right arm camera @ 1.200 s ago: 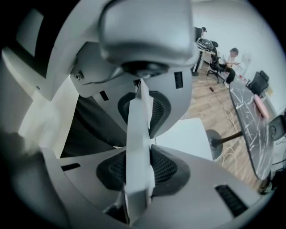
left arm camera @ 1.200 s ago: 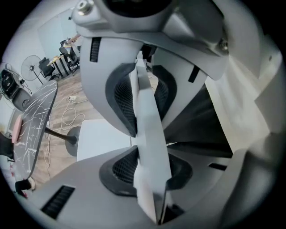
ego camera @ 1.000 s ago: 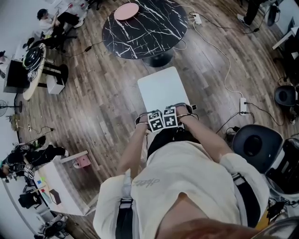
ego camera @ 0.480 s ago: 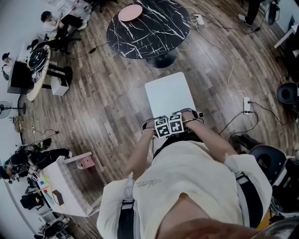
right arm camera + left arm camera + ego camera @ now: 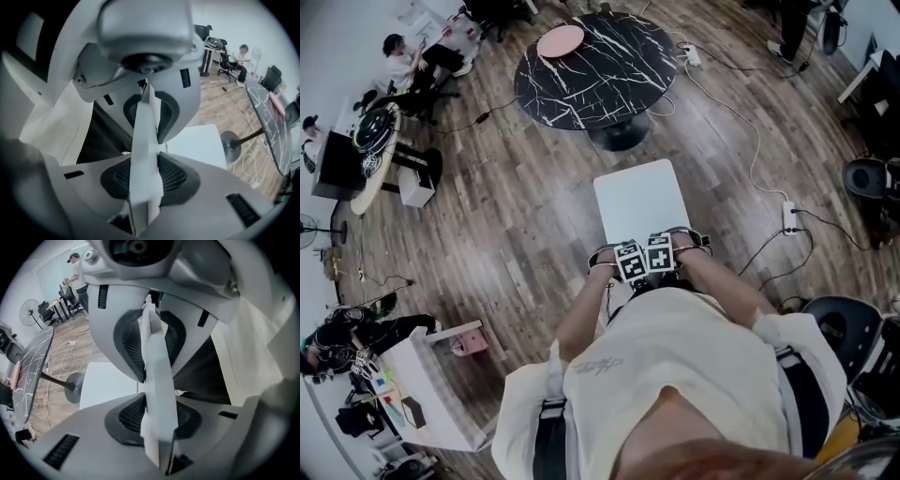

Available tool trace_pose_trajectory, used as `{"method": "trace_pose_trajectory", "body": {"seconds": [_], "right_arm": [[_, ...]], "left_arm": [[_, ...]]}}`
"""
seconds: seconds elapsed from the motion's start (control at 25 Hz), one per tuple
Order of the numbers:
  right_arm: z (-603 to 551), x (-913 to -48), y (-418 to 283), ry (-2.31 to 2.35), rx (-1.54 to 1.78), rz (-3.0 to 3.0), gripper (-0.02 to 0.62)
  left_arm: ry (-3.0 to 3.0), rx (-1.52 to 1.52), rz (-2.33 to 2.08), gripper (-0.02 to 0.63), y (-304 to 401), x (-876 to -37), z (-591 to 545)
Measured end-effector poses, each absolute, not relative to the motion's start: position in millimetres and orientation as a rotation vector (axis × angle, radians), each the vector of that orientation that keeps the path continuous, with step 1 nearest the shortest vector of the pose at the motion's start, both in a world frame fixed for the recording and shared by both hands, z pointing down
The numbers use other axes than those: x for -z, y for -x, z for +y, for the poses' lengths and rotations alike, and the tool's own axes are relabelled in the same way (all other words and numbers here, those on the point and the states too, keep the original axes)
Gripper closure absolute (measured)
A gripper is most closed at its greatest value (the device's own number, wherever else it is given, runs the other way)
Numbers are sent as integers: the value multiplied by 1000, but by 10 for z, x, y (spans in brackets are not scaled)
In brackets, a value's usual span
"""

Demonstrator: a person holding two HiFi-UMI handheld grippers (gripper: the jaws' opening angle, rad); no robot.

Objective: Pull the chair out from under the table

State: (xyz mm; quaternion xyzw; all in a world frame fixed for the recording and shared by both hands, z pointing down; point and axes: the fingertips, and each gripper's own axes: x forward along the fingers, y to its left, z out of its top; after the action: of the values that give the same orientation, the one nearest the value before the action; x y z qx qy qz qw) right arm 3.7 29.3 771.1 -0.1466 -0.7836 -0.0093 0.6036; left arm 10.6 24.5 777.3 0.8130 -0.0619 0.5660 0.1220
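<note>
**A:** Grippers?

**B:** Both are on the chair's backrest (image 5: 156, 348), at the top edge, right in front of the person's torso. They point steeply down, with the marker cubes just beside each other.
The left gripper (image 5: 157, 387) has the thin white backrest panel standing between its mesh pads. Both pads are on it and the jaws are closing.
The right gripper (image 5: 145, 150) is on the same panel with a pad on each face, but its jaws are opening.

**A:** So both have hold of it?

**B:** Yes — contact on both sides in each gripper view.

**A:** Where's the chair?

**B:** It's a white chair, and its seat (image 5: 642, 202) runs away from the person toward the table (image 5: 595, 66). It stands on the wood floor (image 5: 516, 216), well apart from the table, with no part of it under the top. In the head view the table's pedestal base (image 5: 619, 136) shows between the seat's far edge and the tabletop.

**A:** What's the table like?

**B:** Round, black with white marble veining. A pink disc (image 5: 560, 40) lies on its far-left part.

**A:** Anything else around?

**B:** A white cable (image 5: 741, 103) runs from the table side across the floor to a power strip (image 5: 787, 217) on the right. There's a black round stool (image 5: 830, 323) at near right, and a seated person (image 5: 398, 56) at far left.
</note>
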Motion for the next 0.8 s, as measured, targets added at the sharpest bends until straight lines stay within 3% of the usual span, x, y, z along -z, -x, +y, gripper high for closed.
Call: {"method": "trace_pose_trajectory", "body": {"seconds": [0.6, 0.8], "right_arm": [[231, -7366, -216, 230, -44, -1863, 472], [52, -6764, -164, 122, -201, -2034, 514]], "left_arm": [[-2341, -1587, -241, 502, -12, -7528, 265], [-2400, -1462, -398, 502, 114, -7065, 217]]}}
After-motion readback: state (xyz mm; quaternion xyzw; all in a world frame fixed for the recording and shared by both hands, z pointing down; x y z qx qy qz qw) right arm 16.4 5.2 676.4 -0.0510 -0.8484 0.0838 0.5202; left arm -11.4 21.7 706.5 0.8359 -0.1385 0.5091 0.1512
